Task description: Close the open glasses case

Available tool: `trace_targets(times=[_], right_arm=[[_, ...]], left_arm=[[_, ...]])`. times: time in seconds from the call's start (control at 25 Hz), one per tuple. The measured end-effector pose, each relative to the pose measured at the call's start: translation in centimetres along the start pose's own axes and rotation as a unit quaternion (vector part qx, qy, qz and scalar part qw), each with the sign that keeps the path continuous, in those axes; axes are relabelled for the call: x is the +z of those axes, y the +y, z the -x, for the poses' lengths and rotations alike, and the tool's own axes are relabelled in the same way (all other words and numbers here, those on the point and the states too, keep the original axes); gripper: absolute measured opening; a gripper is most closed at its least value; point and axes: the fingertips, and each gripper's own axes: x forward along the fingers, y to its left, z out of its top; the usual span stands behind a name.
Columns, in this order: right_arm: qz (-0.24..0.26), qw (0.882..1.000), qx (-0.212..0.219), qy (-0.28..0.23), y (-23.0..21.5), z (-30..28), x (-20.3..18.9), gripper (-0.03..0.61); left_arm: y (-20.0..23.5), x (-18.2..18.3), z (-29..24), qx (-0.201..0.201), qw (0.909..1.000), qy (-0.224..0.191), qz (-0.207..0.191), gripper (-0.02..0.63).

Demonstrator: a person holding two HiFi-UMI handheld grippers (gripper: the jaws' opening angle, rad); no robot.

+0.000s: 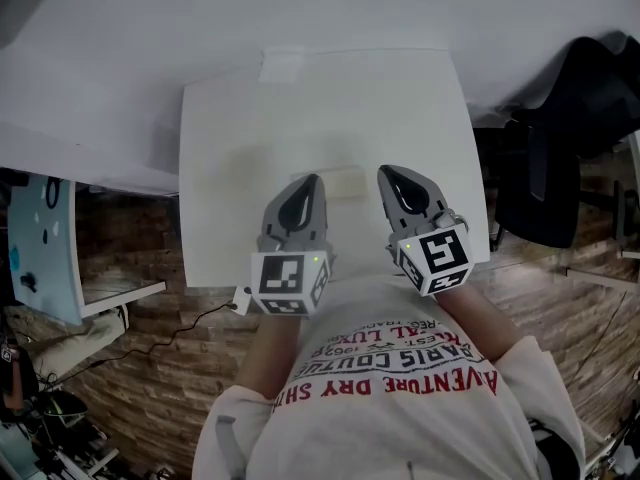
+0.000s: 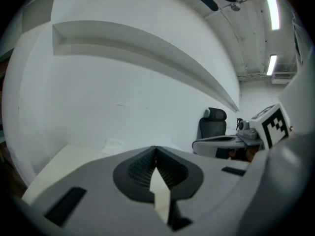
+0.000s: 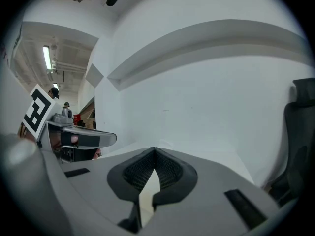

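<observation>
Hand-held grippers [image 1: 315, 180] [image 1: 384, 173]: two, closed; case [image 1: 343, 182], perhaps one.

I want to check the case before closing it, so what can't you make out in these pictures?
1. Pale object on the table, head view: washed out against the white top; open or shut, even whether it is the case, cannot be told.
2. Left gripper view: the left gripper, shut, fills the lower frame; the object does not show.
3. Right gripper view: same for the shut right gripper.

Before you, a white table [image 1: 215, 188] meets the white wall [image 1: 150, 28]; a black office chair [image 1: 565, 148] stands right, perhaps a cable [image 1: 185, 326] lower left.
</observation>
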Motion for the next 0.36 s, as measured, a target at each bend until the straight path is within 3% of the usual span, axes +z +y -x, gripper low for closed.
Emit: trace_targets(times=[0.36], right_arm=[[0.008,1.000,0.001,0.020,0.1,0.1,-1.3,0.012]], left_arm=[[-0.3,-1.3,0.2,0.008,0.9999,0.012,0.005,-0.002]])
